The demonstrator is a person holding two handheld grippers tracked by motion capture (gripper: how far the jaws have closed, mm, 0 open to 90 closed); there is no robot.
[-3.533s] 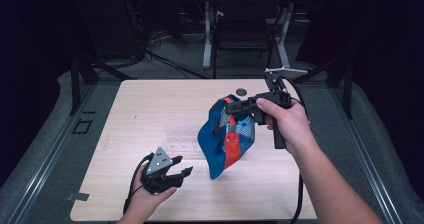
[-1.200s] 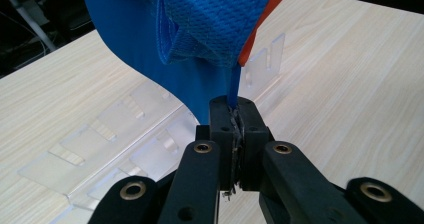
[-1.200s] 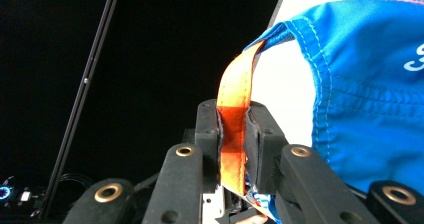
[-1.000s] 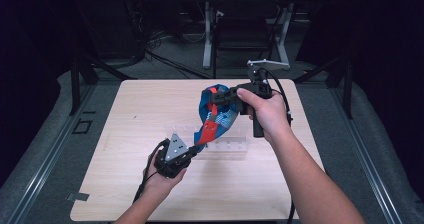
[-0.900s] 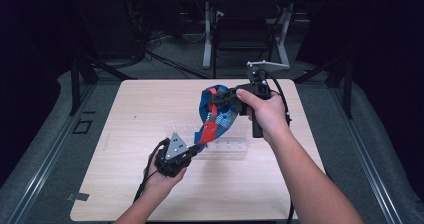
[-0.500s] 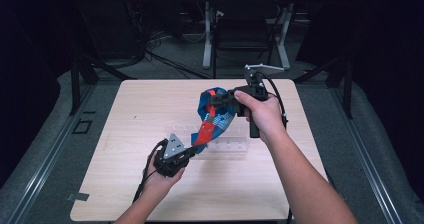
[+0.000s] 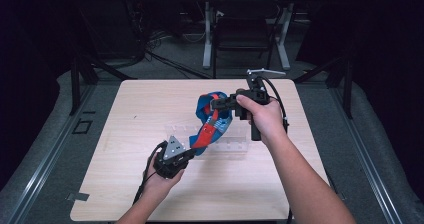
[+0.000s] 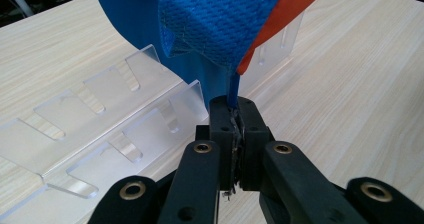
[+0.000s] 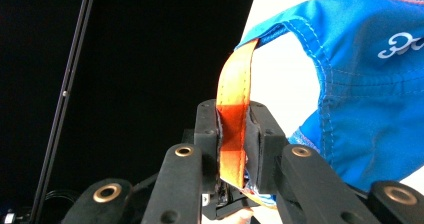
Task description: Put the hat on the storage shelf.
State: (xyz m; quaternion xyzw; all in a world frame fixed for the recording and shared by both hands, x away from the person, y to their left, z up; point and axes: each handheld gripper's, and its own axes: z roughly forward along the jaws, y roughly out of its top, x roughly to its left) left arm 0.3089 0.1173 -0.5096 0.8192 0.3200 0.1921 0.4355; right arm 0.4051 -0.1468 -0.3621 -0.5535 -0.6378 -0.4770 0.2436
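A blue bag (image 7: 212,121) with orange trim hangs stretched between the two hands, above the middle of the wooden table (image 7: 125,114). The right gripper (image 7: 216,104), held up toward the far side, has its jaws clamped tight on an orange strap (image 9: 234,129) of the bag. The left gripper (image 7: 189,153), low and nearer the person, pinches the bag's lower blue edge between closed jaws. The bag sags slack and folded, and from here I can't tell whether anything is inside it. Beneath it on the table lies a clear plastic rack (image 8: 100,119) with a row of slots along it; the slots I can see hold nothing. The bag's bottom hangs just over this rack.
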